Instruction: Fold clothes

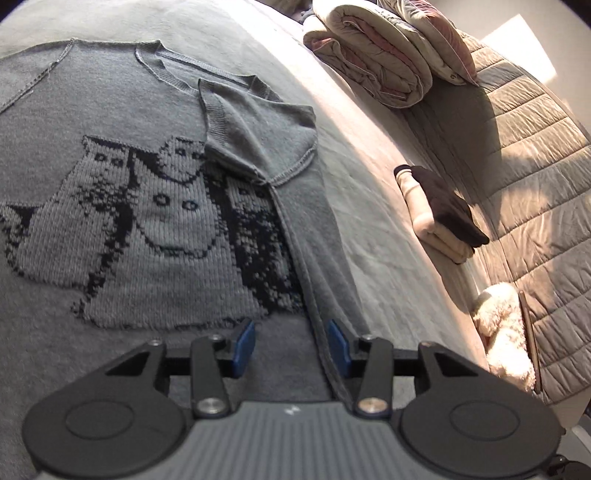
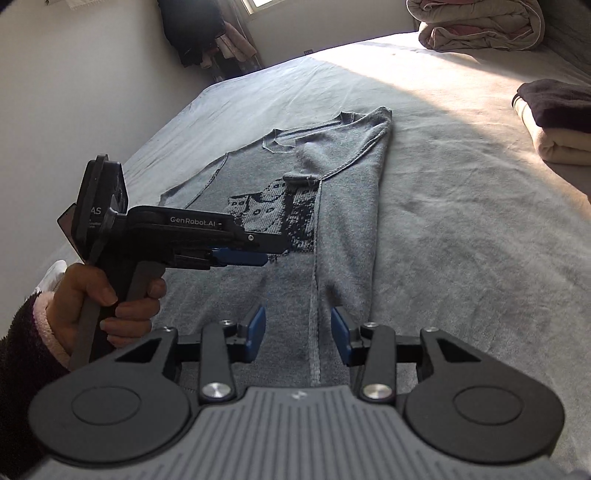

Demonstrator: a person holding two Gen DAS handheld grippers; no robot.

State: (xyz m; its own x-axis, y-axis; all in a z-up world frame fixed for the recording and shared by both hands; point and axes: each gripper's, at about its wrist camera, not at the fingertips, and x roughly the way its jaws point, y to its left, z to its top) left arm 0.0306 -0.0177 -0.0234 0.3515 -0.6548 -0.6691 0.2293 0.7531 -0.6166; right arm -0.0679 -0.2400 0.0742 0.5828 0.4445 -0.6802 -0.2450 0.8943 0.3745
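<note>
A grey knit sweater (image 1: 155, 229) with a dark cat pattern lies flat on the bed, its right side and sleeve folded in over the body. My left gripper (image 1: 291, 347) hovers low over the sweater's lower part, blue pads apart and nothing pinched; the folded edge runs beneath its right finger. In the right wrist view the sweater (image 2: 343, 206) stretches away from my right gripper (image 2: 299, 334), which stands open above the hem with the seam line between its fingers. The left gripper (image 2: 255, 257) shows there from the side, held by a hand (image 2: 107, 306) in a fluffy dark sleeve.
The grey bed sheet (image 2: 461, 240) spreads to the right. A stack of folded beige and black clothes (image 1: 439, 210) (image 2: 554, 122) lies at the right. Rolled quilts (image 1: 388, 55) (image 2: 480, 26) sit at the far end. A white fluffy item (image 1: 506, 332) rests by the quilted cover (image 1: 535, 166).
</note>
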